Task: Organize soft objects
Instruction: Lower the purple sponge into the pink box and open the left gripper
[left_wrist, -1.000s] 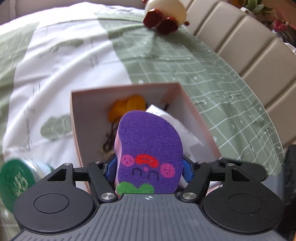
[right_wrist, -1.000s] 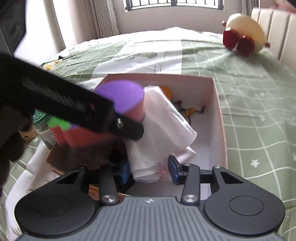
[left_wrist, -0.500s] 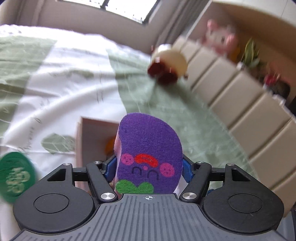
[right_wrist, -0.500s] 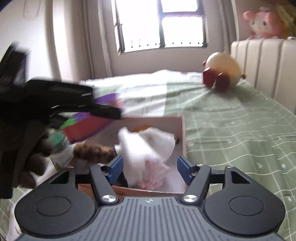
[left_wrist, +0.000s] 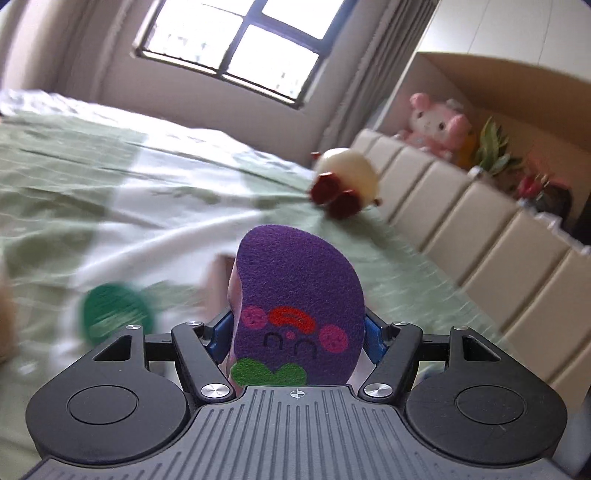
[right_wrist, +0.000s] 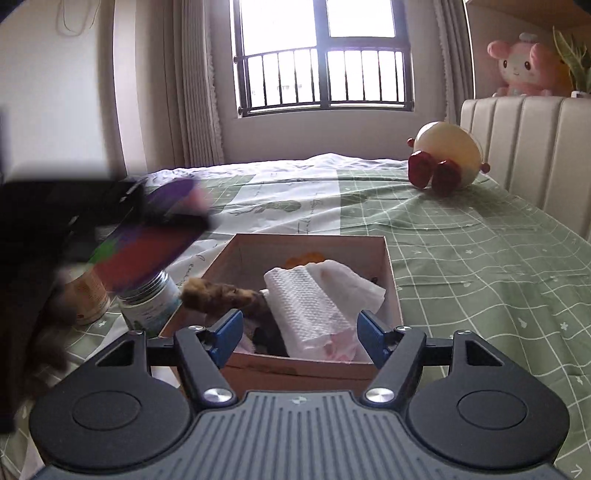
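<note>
Purple sponge (left_wrist: 299, 306), a felt-faced piece with pink cheeks, a red mouth and a green bow, stands upright between the blue pads of the left gripper (left_wrist: 299, 332), whose jaws are closed snugly on its sides, holding it in the air above the bed (left_wrist: 129, 206). Seen from the right wrist, the same sponge (right_wrist: 147, 240) is a blur up at left, above a green-lidded jar (right_wrist: 151, 299) that stands just beside the cardboard box (right_wrist: 306, 369). The right gripper (right_wrist: 297, 332) hovers at the box's near wall with its jaws spread wide and nothing between them. Inside the box lie a white folded cloth (right_wrist: 314, 299), a brown furry toy (right_wrist: 221, 295) draped over the left wall, and something orange (right_wrist: 304, 258) at the back. A cream round plush (right_wrist: 447, 155) with red feet sits on the bed near the headboard (right_wrist: 528, 147), well apart from the box.
</note>
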